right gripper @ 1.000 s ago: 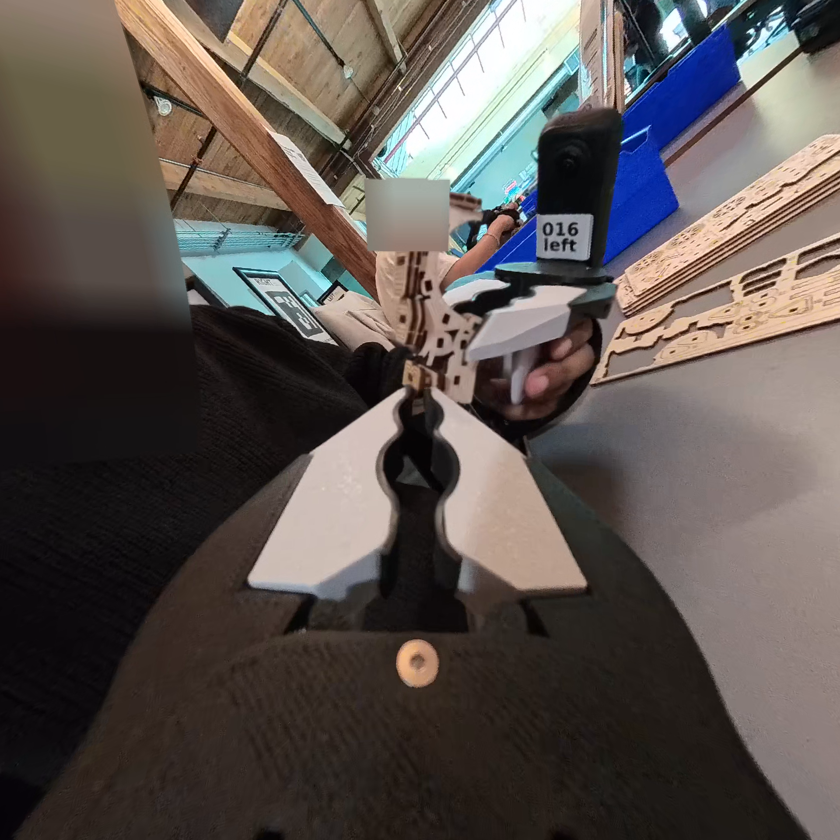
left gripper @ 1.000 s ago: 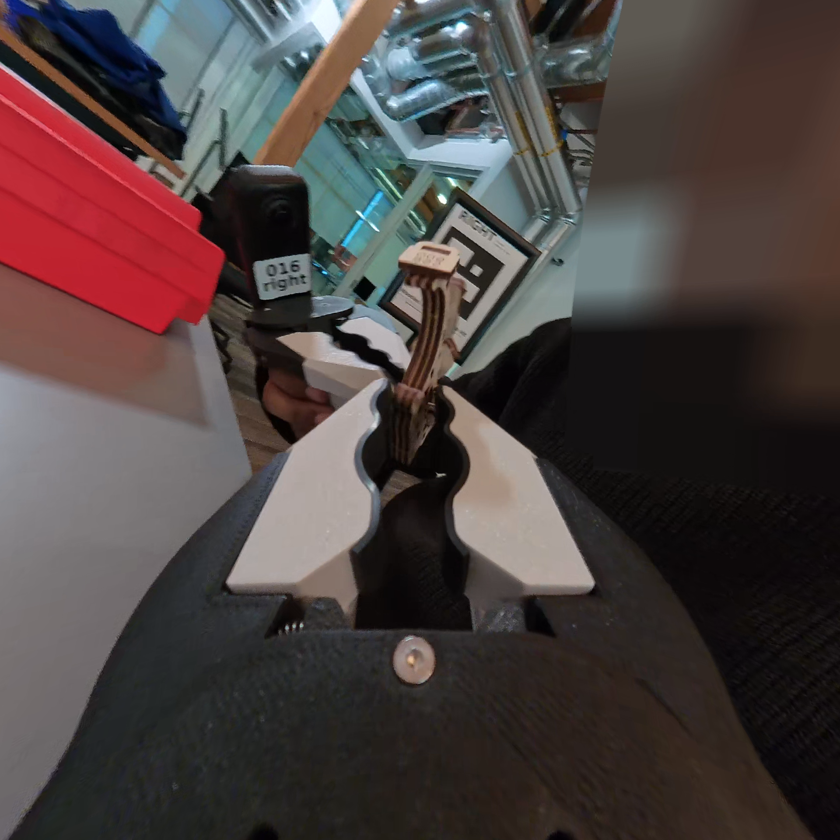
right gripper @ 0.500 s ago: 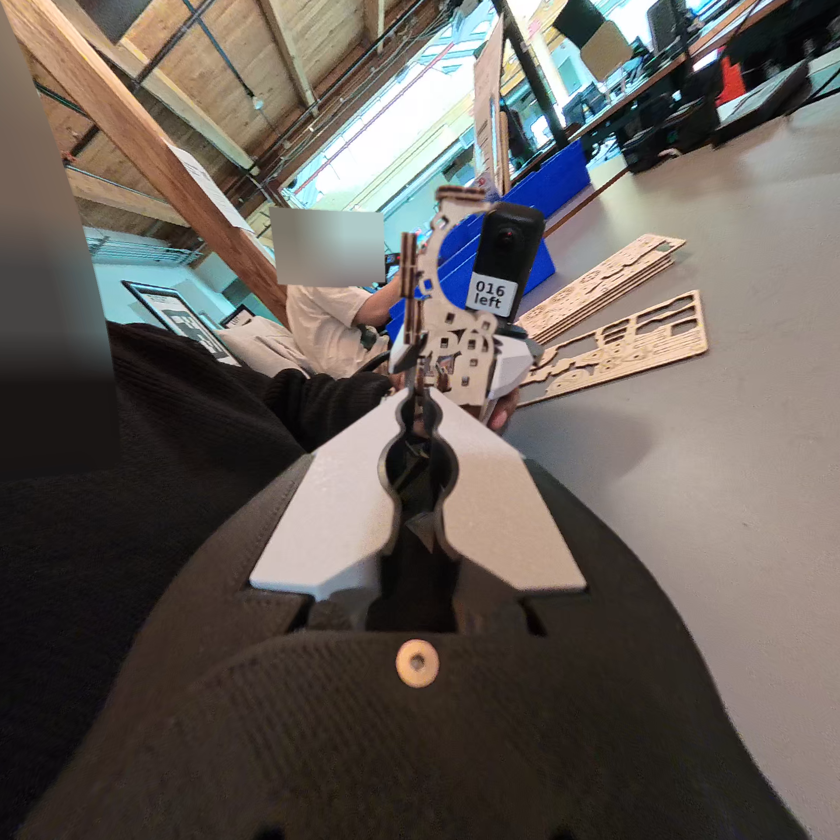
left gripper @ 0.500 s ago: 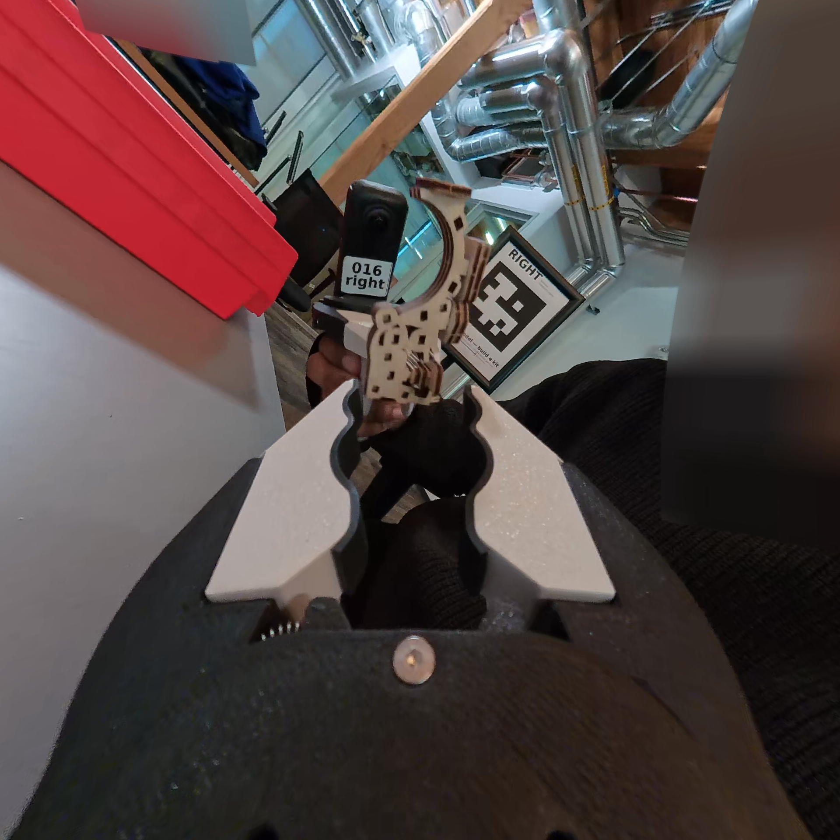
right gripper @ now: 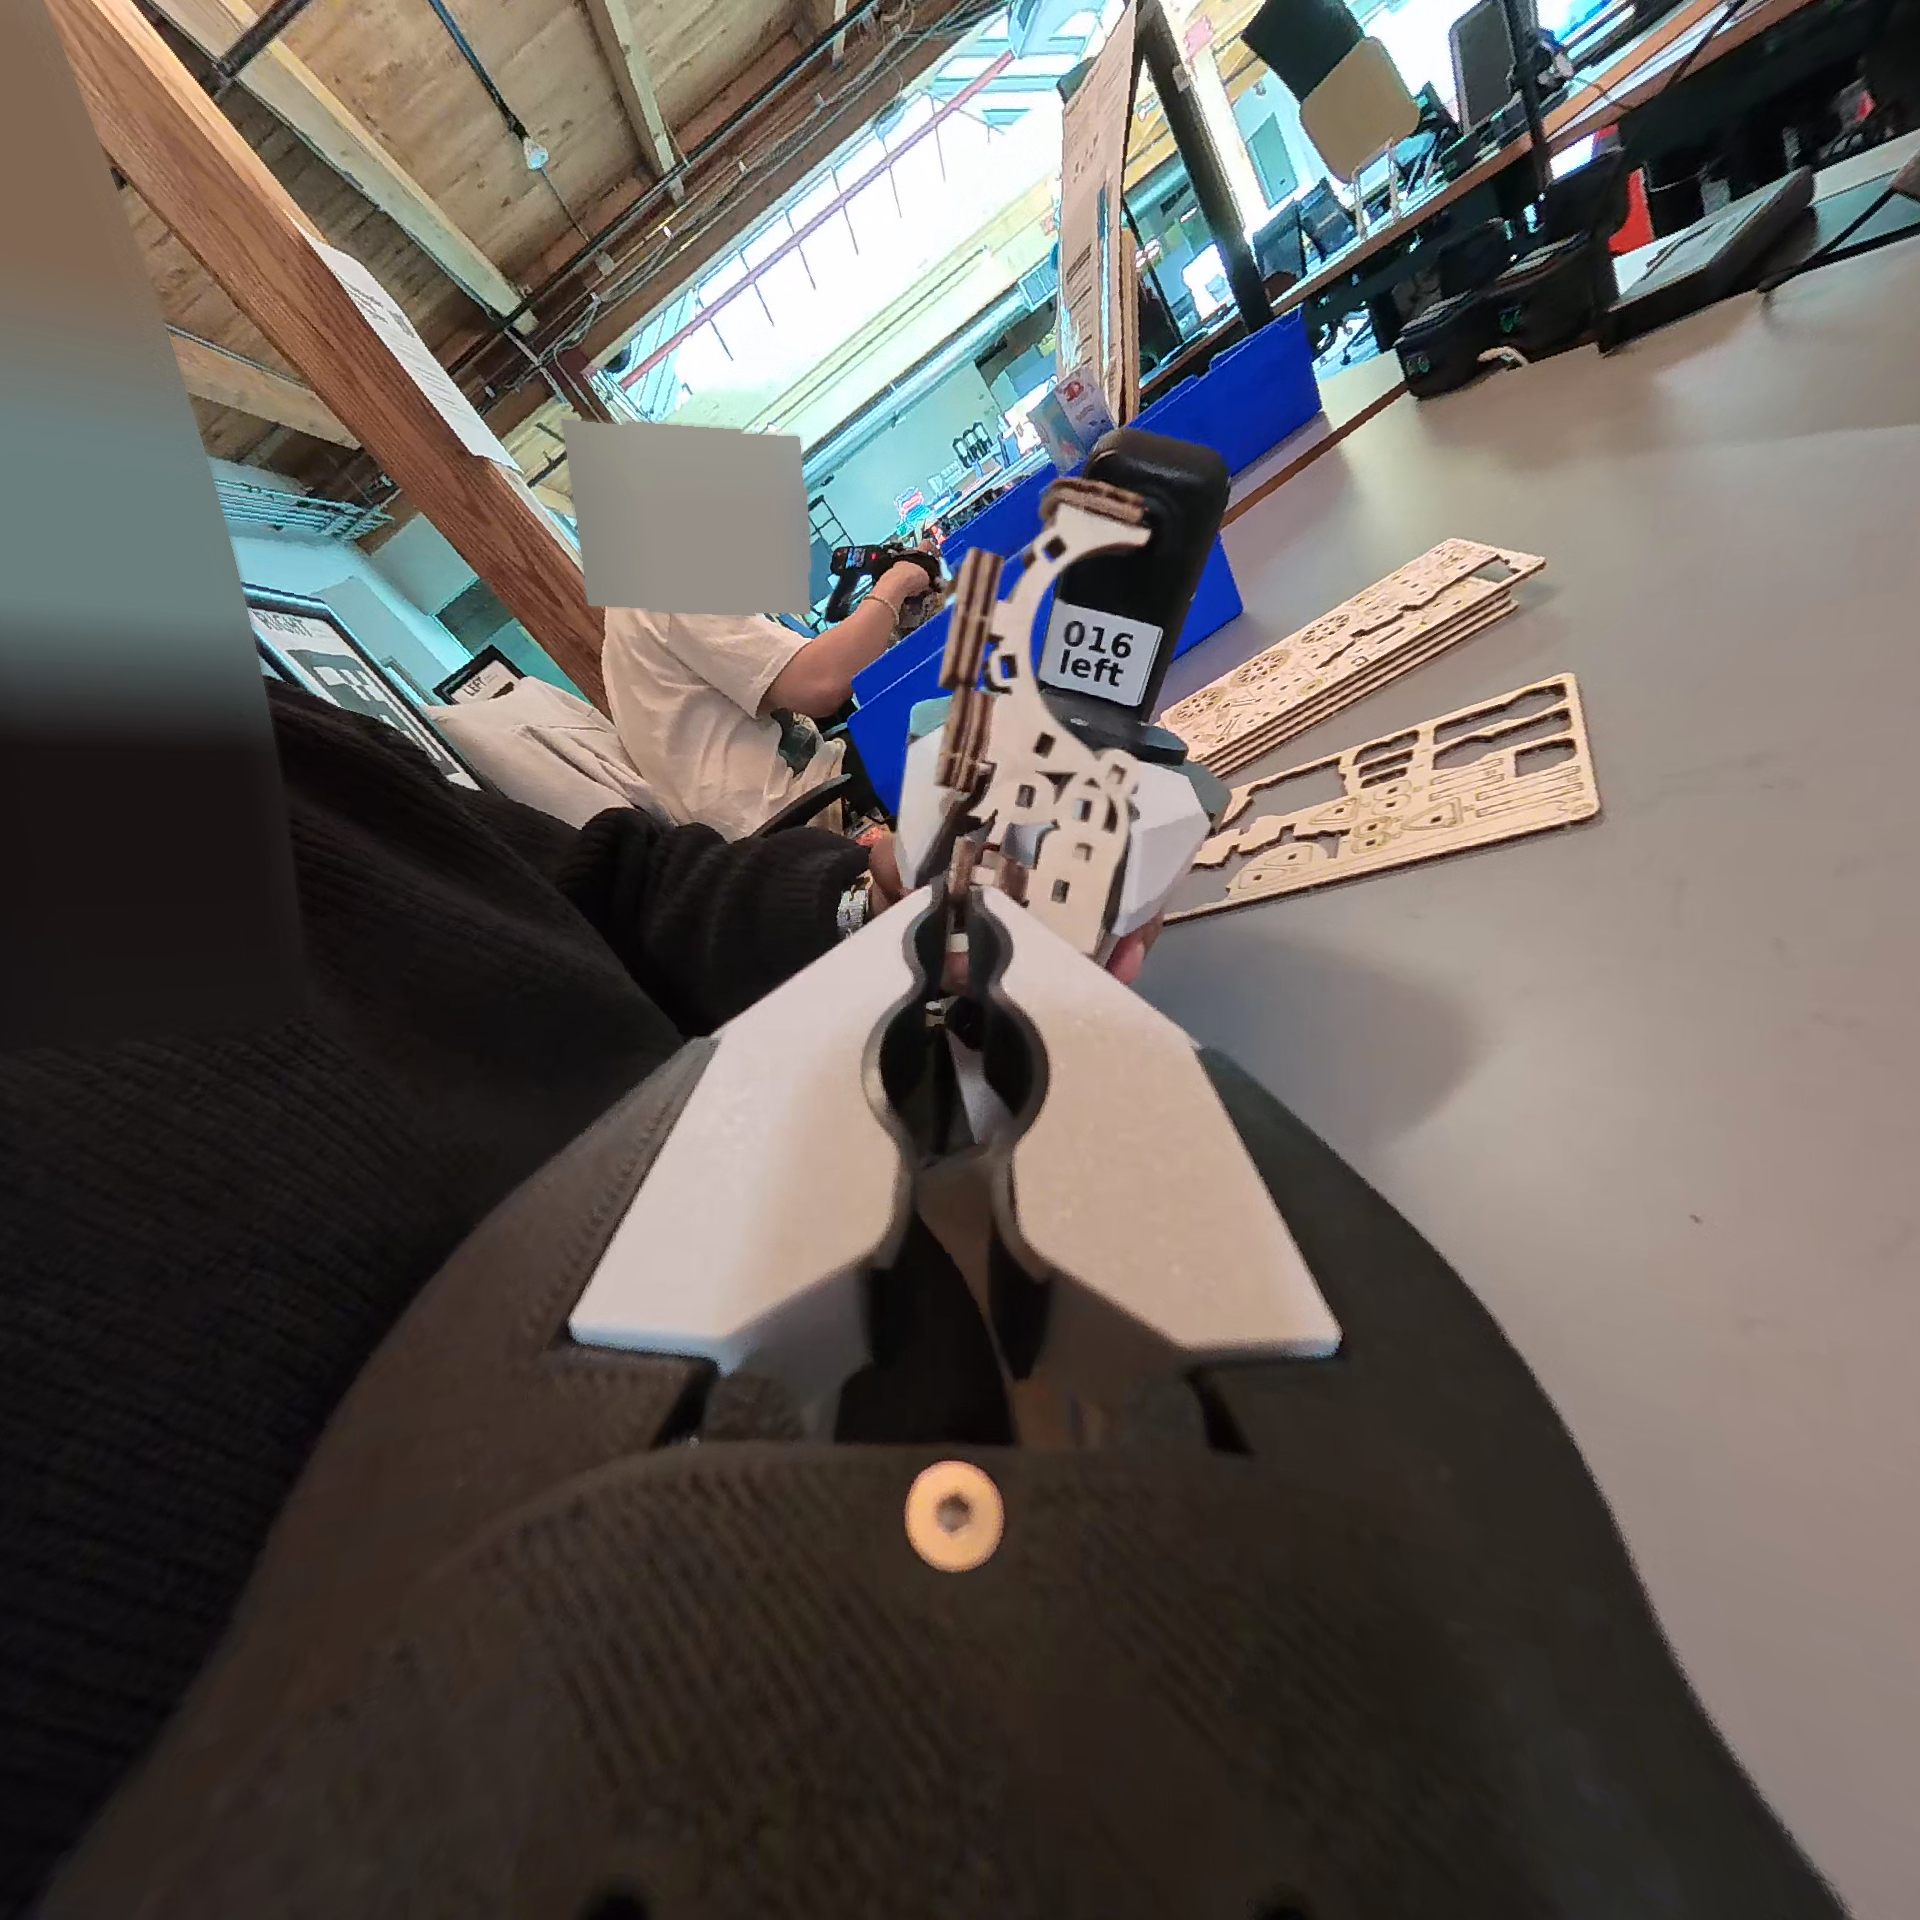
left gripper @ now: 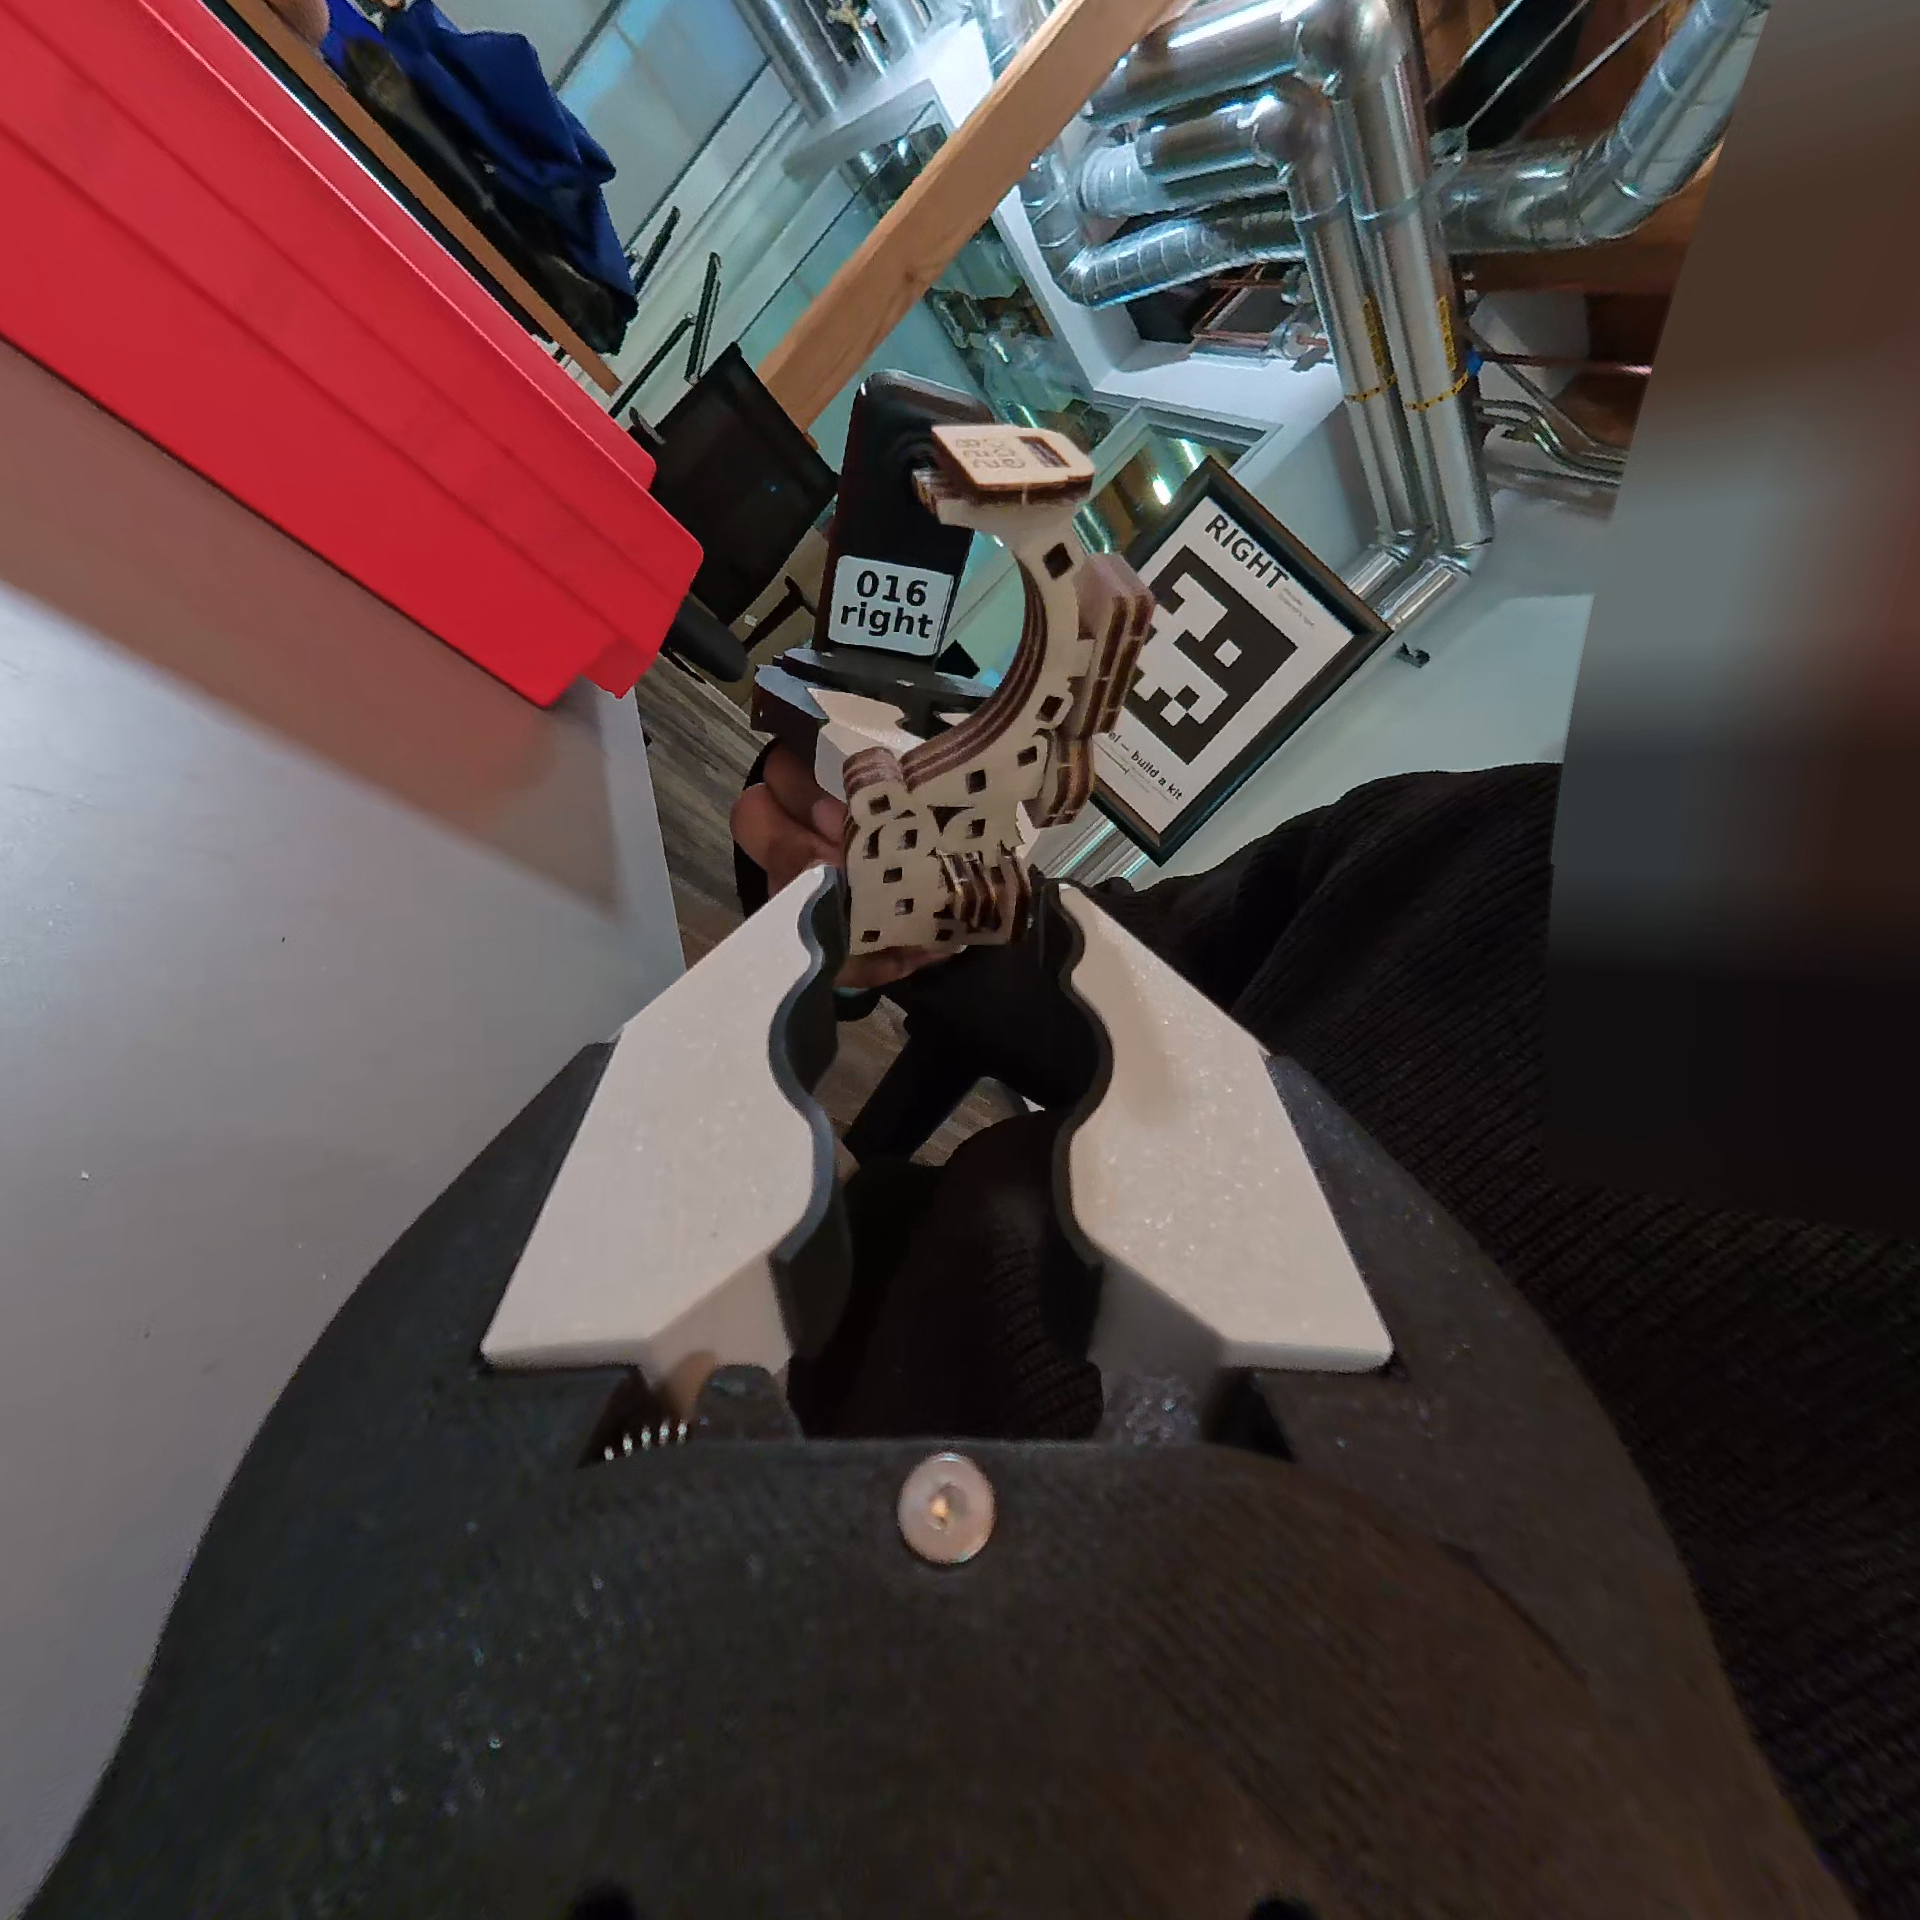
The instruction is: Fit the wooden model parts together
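The wooden model (left gripper: 997, 748) is a layered, curved plywood piece with square holes and a flat cap on top. It stands upright in the air between the two grippers. My left gripper (left gripper: 935, 899) has its jaws against both sides of the model's base. My right gripper (right gripper: 956, 904) is shut on a thin edge plate at the bottom of the model (right gripper: 1049, 821). In the right wrist view the left gripper (right gripper: 1039, 862) shows behind the model. In the left wrist view the right gripper's black camera housing (left gripper: 883, 488) stands behind the model.
A grey table (right gripper: 1558, 1143) carries a cut-out wooden parts sheet (right gripper: 1434, 790) and a stack of sheets (right gripper: 1382, 634). A blue bin (right gripper: 1226, 395) stands farther back. Red bins (left gripper: 312, 312) sit on the table (left gripper: 260, 1039). A black sleeve (right gripper: 312, 1039) and a seated person (right gripper: 717, 717) are close by. Left and right tips are no more than a few centimetres apart.
The left gripper let go of the model and the right one turned its broad face toward it. The left jaws have now narrowed around the model's base.
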A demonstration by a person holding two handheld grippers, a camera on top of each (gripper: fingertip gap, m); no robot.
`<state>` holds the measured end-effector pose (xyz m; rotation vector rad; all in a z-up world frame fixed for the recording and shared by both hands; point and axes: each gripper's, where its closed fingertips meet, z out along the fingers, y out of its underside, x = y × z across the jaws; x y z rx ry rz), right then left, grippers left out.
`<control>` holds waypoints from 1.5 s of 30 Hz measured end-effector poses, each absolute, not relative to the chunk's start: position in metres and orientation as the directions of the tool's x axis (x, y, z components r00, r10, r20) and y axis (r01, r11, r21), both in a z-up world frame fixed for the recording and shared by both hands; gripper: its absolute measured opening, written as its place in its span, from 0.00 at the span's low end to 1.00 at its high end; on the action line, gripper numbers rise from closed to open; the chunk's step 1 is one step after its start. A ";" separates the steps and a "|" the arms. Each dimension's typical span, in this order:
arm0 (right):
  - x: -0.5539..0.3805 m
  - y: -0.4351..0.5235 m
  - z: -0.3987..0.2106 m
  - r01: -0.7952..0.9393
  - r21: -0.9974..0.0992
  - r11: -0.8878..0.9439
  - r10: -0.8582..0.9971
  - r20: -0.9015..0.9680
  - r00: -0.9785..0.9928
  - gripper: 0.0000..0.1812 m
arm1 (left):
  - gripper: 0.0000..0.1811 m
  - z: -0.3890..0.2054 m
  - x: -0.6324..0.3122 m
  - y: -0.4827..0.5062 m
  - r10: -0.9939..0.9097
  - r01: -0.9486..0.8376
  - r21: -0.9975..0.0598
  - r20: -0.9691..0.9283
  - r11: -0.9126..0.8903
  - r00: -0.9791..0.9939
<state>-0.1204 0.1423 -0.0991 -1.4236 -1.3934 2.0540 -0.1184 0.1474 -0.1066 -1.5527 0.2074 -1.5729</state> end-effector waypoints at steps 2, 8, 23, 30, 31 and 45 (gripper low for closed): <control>-0.120 0.142 -0.099 0.275 -0.824 -0.496 0.673 -0.564 -0.477 0.01 | 0.18 -0.106 -0.119 0.148 -0.674 0.458 -0.674 0.712 -0.580 0.196; -0.121 0.141 -0.097 0.268 -0.815 -0.514 0.662 -0.576 -0.480 0.01 | 0.18 -0.104 -0.120 0.148 -0.676 0.471 -0.667 0.714 -0.577 0.183; -0.122 0.145 -0.111 0.343 -0.771 -0.536 0.632 -0.636 -0.443 0.20 | 0.18 -0.111 -0.114 0.143 -0.705 0.373 -0.740 0.662 -0.560 0.253; -0.120 0.143 -0.110 0.374 -0.726 -0.577 0.561 -0.685 -0.464 0.18 | 0.18 -0.109 -0.113 0.140 -0.712 0.369 -0.736 0.664 -0.567 0.230; -0.120 0.143 -0.110 0.376 -0.726 -0.576 0.560 -0.685 -0.466 0.18 | 0.18 -0.109 -0.112 0.140 -0.712 0.368 -0.736 0.664 -0.569 0.228; -0.116 0.138 -0.106 0.395 -0.706 -0.587 0.514 -0.703 -0.492 0.05 | 0.18 -0.116 -0.111 0.140 -0.705 0.332 -0.755 0.651 -0.565 0.281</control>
